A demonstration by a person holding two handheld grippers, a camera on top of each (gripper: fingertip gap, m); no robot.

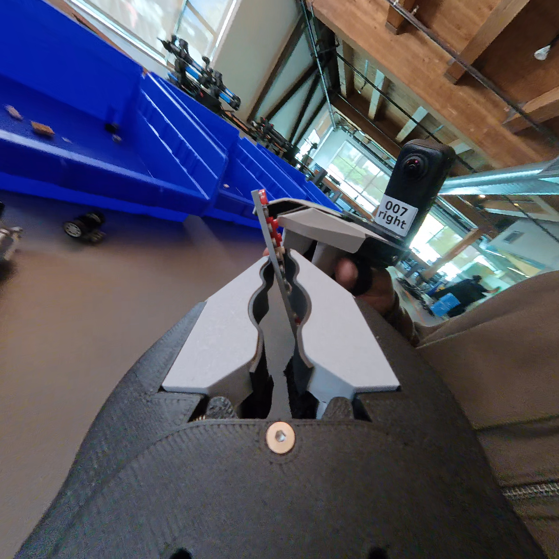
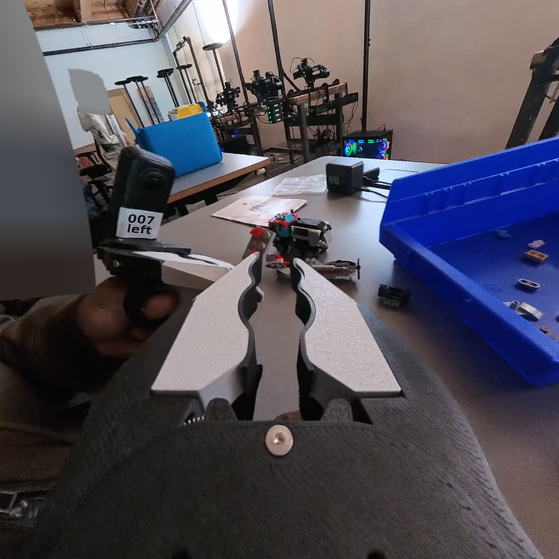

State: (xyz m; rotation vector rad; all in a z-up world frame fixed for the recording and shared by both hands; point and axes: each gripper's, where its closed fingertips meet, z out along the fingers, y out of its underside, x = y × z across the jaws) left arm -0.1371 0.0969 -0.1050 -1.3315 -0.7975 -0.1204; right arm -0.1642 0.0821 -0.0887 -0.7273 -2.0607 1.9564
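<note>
My left gripper (image 1: 278,260) is shut on a thin grey brick plate (image 1: 266,230) that carries red and tan bricks (image 1: 273,225) on one face and stands on edge above the table. In the right wrist view, the left gripper (image 2: 223,267) comes in from the left with the plate (image 2: 257,242) at its tips. My right gripper (image 2: 274,260) is open, its fingertips at the studded face of the plate. A small red and grey piece (image 2: 276,260) shows between them, with a gap to the right pad. The right gripper also shows in the left wrist view (image 1: 267,213), beside the red bricks.
A brick truck (image 2: 302,236), a small propeller model (image 2: 335,267) and a black wheel block (image 2: 393,295) stand on the brown table (image 2: 393,348). A blue bin (image 2: 453,302) with loose pieces is at the right. A booklet (image 2: 260,208) and a black box (image 2: 344,177) lie behind. Only a small space, under 4 cm, lies between the two pairs of fingers. From either gripper's tips it is about 15 cm to the black wheel block (image 2: 393,295). It turns up in the left wrist view (image 1: 86,222) as well.
</note>
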